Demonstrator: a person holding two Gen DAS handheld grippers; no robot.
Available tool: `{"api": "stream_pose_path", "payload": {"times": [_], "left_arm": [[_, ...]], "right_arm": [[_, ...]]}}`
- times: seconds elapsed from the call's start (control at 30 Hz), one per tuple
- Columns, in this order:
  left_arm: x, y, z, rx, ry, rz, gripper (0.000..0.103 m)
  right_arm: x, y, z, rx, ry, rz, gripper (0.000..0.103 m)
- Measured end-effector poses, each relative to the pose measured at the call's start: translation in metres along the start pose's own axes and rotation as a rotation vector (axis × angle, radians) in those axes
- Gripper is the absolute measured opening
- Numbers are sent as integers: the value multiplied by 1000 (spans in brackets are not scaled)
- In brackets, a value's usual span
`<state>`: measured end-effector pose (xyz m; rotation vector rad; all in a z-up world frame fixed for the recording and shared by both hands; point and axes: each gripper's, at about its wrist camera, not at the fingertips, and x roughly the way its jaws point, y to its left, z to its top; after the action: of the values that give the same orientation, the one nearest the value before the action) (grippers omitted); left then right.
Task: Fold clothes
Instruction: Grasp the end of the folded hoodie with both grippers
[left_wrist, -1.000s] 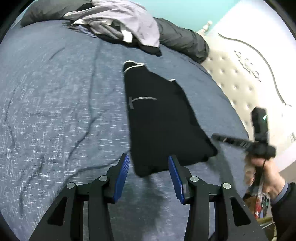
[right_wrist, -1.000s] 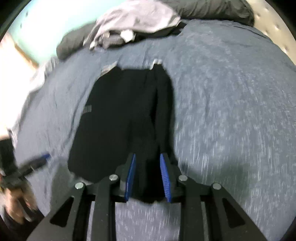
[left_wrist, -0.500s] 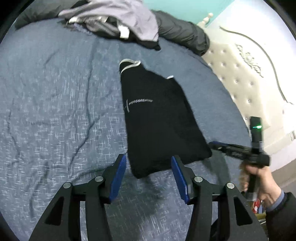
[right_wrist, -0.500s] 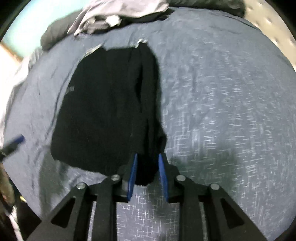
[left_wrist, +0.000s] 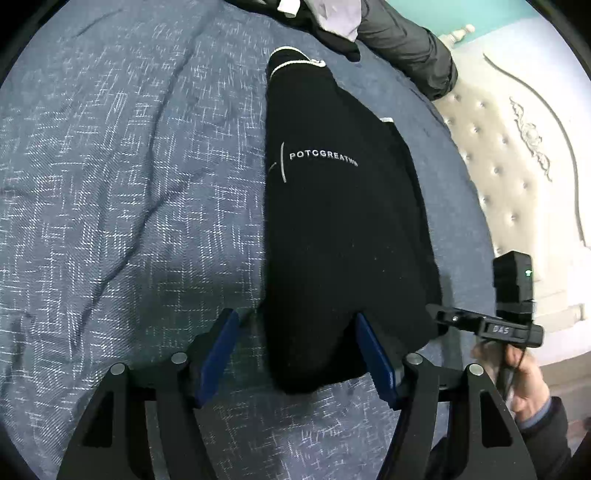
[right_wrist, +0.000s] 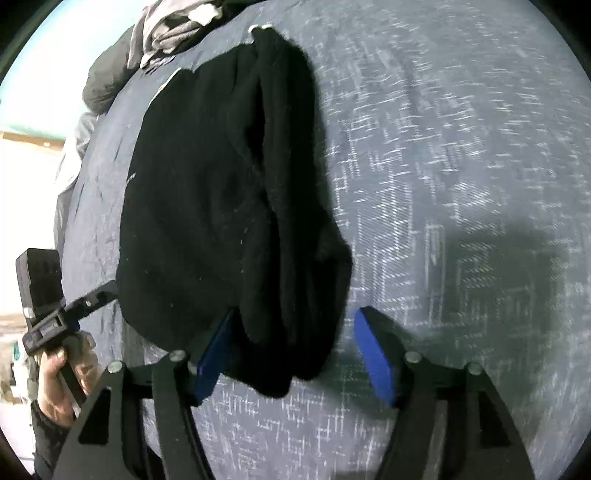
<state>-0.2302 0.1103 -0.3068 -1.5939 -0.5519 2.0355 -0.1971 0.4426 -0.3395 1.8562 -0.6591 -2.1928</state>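
Only the left view shows the print on the black sweater (left_wrist: 343, 229), lying mid-bed at twelve o'clock of both wide-open tongs (left_wrist: 301, 356) (right_wrist: 293, 349); blue bedspread (left_wrist: 129, 177), tufted headboard (left_wrist: 509, 173).

Your black garment (left_wrist: 343, 240) is matt, fuzzy knit cloth; the bed (left_wrist: 129, 184) cover is coarse blue-grey weave. The headboard (left_wrist: 517, 166) looks glossy, tufted. Your jaws carry smooth blue pads.
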Motion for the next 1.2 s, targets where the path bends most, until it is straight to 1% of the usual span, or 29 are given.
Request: {"api": "stream_pose_path", "payload": {"times": [0.07,0.13,0.2,0.23,0.37,0.5,0.57,0.67,0.73,0.77,0.8,0.83,0.9,0.97,1.03,1.1,1.13,1.2], "left_arm": [[-1,4,-1,-25,3,-23,69],[-1,5,-3,-42,1,-48,69],[2,2,-6,-39,0,-48,69],[4,0,-7,-38,0,-48,69],[11,-5,-10,-33,-3,-48,71],[18,7,-7,-69,6,-108,73],[23,10,-6,-71,9,-125,74],[26,10,-6,-60,2,-133,72],[23,5,-7,-46,-5,-122,70],[21,3,-7,-39,-8,-115,68],[19,1,-7,-32,-12,-108,66],[16,-3,-7,-14,-21,-93,65],[15,-9,-7,4,-34,-75,65],[21,-10,-4,6,-29,-64,65],[25,-8,-2,0,-21,-64,66],[25,-7,-2,8,-18,-67,66],[25,-7,-2,12,-18,-65,66],[23,-10,-3,29,-22,-52,65]], "right_arm": [[2,0,4,-18,5,16,71],[3,-1,7,-6,-2,40,72],[4,-3,9,10,-3,56,72],[5,-2,9,10,-2,54,74],[6,10,9,-25,-12,28,74],[7,12,7,3,-37,46,74],[9,12,7,11,-44,50,74],[12,14,7,16,-51,57,67],[12,16,8,12,-54,67,49],[12,18,9,5,-56,73,44],[12,20,4,-11,-60,68,34],[10,23,4,-30,-65,61,28],[7,31,4,-68,-76,48,27],[5,30,1,-78,-79,43,27],[12,21,1,-38,-67,63,38],[17,7,7,27,-47,121,44],[16,3,10,40,-49,143,44],[13,10,11,5,-64,127,42]]}}
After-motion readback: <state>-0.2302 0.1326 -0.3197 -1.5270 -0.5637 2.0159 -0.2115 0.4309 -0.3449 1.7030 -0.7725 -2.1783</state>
